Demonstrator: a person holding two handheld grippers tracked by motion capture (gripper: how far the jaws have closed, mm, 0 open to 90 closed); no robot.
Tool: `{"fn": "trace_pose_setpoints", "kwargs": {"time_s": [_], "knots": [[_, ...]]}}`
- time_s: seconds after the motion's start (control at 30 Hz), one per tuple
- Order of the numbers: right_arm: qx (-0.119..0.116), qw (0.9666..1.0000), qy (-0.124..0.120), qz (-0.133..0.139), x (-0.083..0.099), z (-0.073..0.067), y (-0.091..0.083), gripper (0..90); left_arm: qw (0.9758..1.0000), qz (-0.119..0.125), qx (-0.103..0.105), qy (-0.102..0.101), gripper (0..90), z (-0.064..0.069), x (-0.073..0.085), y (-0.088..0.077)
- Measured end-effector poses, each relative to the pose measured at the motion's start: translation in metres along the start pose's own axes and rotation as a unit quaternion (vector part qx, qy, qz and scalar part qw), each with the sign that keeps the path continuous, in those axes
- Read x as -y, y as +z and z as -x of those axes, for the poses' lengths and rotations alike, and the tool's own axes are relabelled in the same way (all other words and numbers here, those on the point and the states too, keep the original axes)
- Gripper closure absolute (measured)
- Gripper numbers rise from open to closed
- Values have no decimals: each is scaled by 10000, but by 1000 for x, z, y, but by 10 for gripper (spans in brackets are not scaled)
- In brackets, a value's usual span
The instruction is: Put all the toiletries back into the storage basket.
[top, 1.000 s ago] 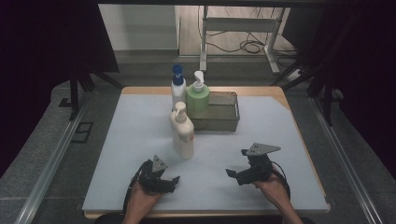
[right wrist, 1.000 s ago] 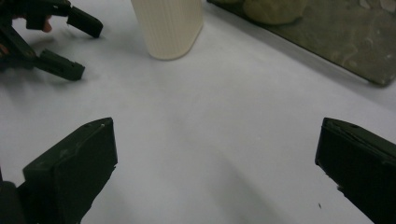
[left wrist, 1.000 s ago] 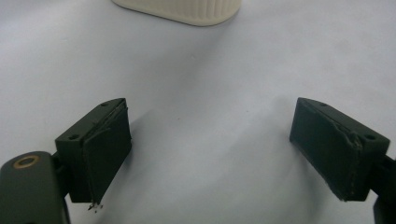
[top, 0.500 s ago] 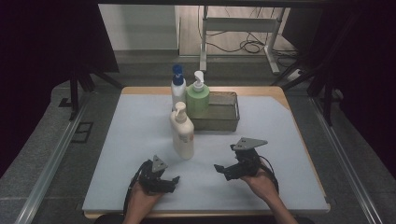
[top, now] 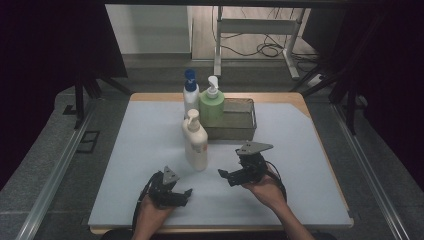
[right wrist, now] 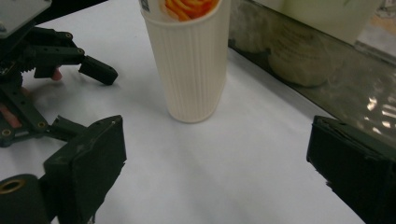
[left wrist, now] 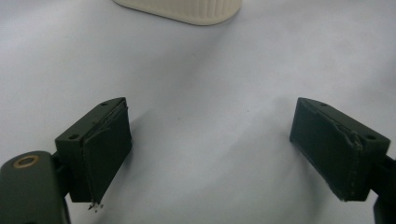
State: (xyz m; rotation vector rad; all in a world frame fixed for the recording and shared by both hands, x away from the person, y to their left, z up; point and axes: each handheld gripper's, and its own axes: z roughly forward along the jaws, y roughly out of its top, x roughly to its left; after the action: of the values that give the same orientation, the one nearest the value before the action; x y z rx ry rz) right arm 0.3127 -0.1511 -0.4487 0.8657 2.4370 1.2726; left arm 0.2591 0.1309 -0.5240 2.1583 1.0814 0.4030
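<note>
In the middle of the high view, the upright cream bottle point(top: 196, 142) is seen just left of the right claw point(top: 226, 175), which is nearer and spread wide, nothing held.

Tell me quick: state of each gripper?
Left gripper: open, holding nothing.
Right gripper: open, holding nothing, pointed at the cream bottle.
</note>
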Motion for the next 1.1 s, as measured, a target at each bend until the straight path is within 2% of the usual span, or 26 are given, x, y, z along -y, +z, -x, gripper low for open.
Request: {"fn": "trace_pose_setpoints", "kwargs": {"time_s": [0.23, 0.57, 1.1], "knots": [[-13, 9999, -105, -28, -14, -8, 12, 80, 10000, -22, 8, 23, 123, 0, 0, 0], [-63, 10000, -33, 16, -33, -12, 25, 108, 10000, -3, 3, 0, 123, 0, 0, 0], [2, 9999, -92, 54, -64, -22, 47, 145, 10000, -13, 8, 14, 123, -1, 0, 0]]}}
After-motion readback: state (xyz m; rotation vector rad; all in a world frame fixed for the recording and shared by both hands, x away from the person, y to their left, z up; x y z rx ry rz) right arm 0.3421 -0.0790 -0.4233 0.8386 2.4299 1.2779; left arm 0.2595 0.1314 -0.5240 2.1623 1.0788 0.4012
